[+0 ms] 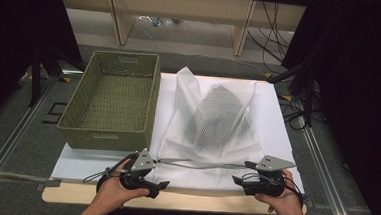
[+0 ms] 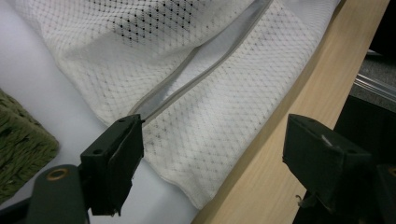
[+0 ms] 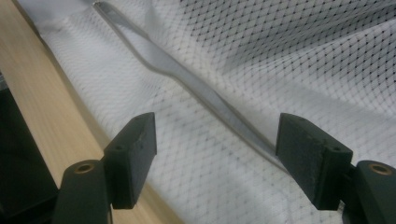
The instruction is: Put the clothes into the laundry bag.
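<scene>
Right gripper, jaws apart, over white mesh bag

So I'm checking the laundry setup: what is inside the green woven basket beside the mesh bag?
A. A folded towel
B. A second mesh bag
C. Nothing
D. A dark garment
C: in the high view the basket shows only its bare woven bottom, while the dark garment lies inside the white mesh bag on the table to its right.

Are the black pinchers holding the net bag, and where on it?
No, nothing is held. The left gripper and right gripper both stand open over the mesh bag, near its grey zipper strip.
</scene>
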Demonstrator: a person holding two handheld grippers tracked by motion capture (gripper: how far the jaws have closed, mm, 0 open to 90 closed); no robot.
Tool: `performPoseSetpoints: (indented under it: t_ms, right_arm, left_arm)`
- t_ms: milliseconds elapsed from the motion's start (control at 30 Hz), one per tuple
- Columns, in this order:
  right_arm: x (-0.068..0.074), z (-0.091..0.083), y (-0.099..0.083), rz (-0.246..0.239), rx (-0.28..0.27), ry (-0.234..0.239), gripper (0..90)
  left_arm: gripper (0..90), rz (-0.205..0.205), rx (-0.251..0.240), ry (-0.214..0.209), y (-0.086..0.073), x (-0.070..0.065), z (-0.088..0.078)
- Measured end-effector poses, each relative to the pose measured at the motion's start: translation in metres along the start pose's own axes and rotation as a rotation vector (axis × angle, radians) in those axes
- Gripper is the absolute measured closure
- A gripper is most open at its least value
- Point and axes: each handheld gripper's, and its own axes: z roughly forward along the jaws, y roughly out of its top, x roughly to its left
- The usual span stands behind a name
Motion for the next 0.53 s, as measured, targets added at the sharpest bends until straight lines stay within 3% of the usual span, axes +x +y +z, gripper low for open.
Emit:
performPoseSetpoints:
  t_ms: [167, 533]
  right_arm:
    - [0.0014, 0.0027, -0.0028, -0.01, 0.015, -0.003, 30.3]
    - [0.0018, 0.0065, -0.0048, -0.025, 0.028, 0.011, 30.7]
  left_arm:
    - [20.1, -0.003, -0.002, -0.012, -0.0005, -0.0009, 0.002]
    - [20.1, 0.005, 0.013, 0.004, -0.0007, -0.0003, 0.0023]
